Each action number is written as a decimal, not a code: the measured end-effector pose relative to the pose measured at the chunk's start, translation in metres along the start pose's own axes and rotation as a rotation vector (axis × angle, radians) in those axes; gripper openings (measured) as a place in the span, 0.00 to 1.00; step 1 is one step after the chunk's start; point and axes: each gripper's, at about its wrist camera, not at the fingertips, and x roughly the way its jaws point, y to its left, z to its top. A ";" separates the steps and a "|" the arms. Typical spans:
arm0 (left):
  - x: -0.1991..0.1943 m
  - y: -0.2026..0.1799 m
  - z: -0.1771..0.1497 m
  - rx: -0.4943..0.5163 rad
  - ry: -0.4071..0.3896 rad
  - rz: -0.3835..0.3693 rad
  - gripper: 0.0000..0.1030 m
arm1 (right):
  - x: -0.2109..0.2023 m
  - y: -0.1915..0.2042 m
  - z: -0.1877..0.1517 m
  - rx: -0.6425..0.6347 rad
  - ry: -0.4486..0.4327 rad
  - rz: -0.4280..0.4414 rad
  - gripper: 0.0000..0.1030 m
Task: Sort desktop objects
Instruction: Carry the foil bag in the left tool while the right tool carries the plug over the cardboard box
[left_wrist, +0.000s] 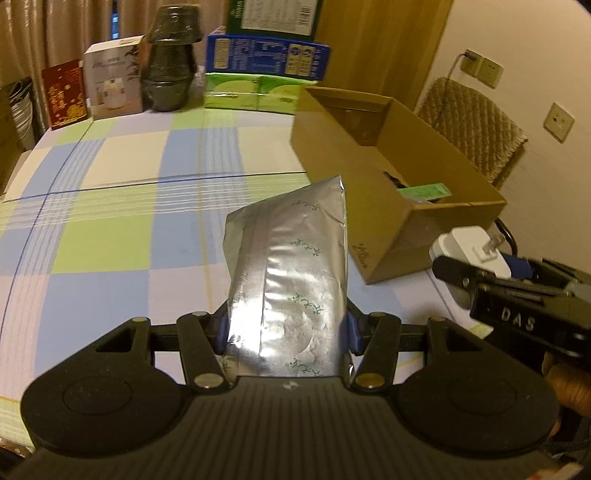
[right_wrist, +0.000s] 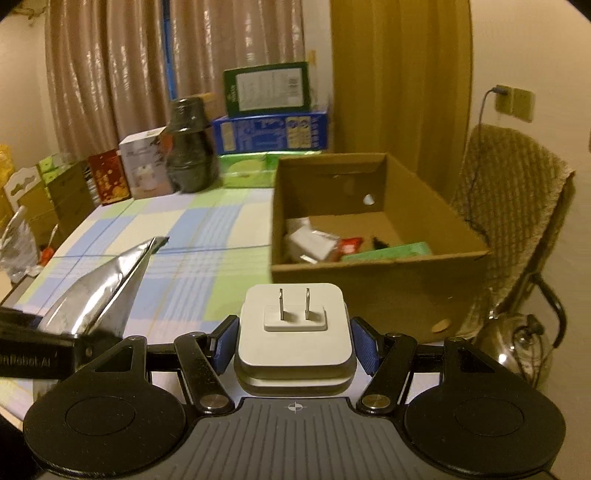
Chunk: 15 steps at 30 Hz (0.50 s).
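Left gripper (left_wrist: 286, 334) clamping silver foil pouch (left_wrist: 291, 266), right gripper (right_wrist: 295, 341) gripping white plug adapter (right_wrist: 295, 332), both hovering above checked surface (left_wrist: 110, 221), facing cardboard box (right_wrist: 369, 280)

2 wrist fisheyes, angled down over table (left_wrist: 110, 229), sharing cardboard box (left_wrist: 399, 221)

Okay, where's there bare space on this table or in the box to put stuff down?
The checked tablecloth lies bare from the cardboard box across to its left edge. In the box, the right rear floor is bare; its front left corner is crowded. The table's back edge is crowded too: dark jar, white carton, stacked cartons.
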 end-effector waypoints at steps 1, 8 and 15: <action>0.000 -0.004 0.000 0.004 0.000 -0.005 0.50 | -0.001 -0.004 0.001 0.007 -0.002 -0.004 0.60; -0.002 -0.027 0.002 0.026 -0.004 -0.032 0.50 | -0.010 -0.022 0.007 0.028 -0.011 -0.015 0.60; 0.000 -0.042 0.006 0.038 -0.003 -0.049 0.50 | -0.013 -0.031 0.010 0.034 -0.012 -0.018 0.60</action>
